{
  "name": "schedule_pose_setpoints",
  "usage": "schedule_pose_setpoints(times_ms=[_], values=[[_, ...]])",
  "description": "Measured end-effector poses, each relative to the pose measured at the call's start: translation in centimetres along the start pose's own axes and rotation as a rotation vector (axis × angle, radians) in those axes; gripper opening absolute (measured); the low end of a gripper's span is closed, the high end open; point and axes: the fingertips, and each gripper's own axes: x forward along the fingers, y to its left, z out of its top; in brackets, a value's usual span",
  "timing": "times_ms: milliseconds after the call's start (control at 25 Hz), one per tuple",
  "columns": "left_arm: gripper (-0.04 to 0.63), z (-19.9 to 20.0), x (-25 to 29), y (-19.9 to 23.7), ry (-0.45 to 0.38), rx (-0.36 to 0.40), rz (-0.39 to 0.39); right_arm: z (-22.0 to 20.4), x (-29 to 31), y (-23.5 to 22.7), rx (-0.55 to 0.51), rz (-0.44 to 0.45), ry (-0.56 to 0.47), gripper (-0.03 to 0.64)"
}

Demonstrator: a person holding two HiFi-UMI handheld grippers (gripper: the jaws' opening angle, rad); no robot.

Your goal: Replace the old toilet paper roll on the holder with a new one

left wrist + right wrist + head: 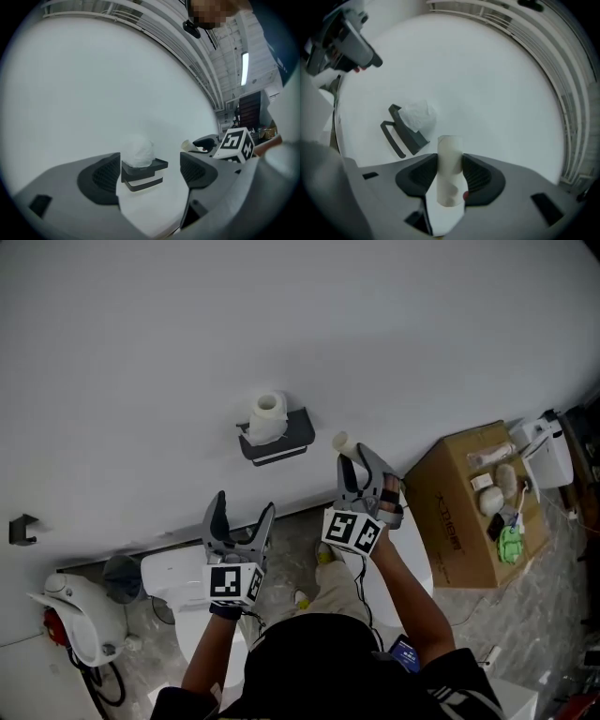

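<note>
A dark wall holder (277,442) carries a white toilet paper roll (268,416) standing on its top shelf; the bar below it is bare. My right gripper (361,463) is shut on an empty cardboard tube (343,442), to the right of the holder and near the wall. In the right gripper view the tube (449,168) stands pinched between the pads, with the holder (404,133) up to the left. My left gripper (242,514) hangs open and empty below the holder. In the left gripper view the holder (143,174) and the roll (137,151) show between the spread jaws, farther off.
A cardboard box (459,521) with several small items on top stands at the right by the wall. A white toilet (178,577) sits below the left gripper, and a white device (80,615) stands at the left. A dark hook (21,529) is on the wall.
</note>
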Motion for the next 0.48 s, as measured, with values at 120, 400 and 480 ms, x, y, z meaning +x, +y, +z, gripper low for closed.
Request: schedule_pose_setpoints(times_ms=[120,400,480], values=[[0.405,0.9,0.8,-0.4,-0.016,0.019,-0.013,0.6,-1.2,-1.7,0.123,0.001,-0.003,0.17],[0.405,3.1,2.1,0.3,-0.05,0.029,0.002,1.8,-2.6,-4.1,0.379,0.03,-0.019,0.167],[0.405,3.4,2.5,0.3,-0.051,0.029,0.004,1.9,-2.7,-4.3,0.488,0.067,-0.027,0.167]])
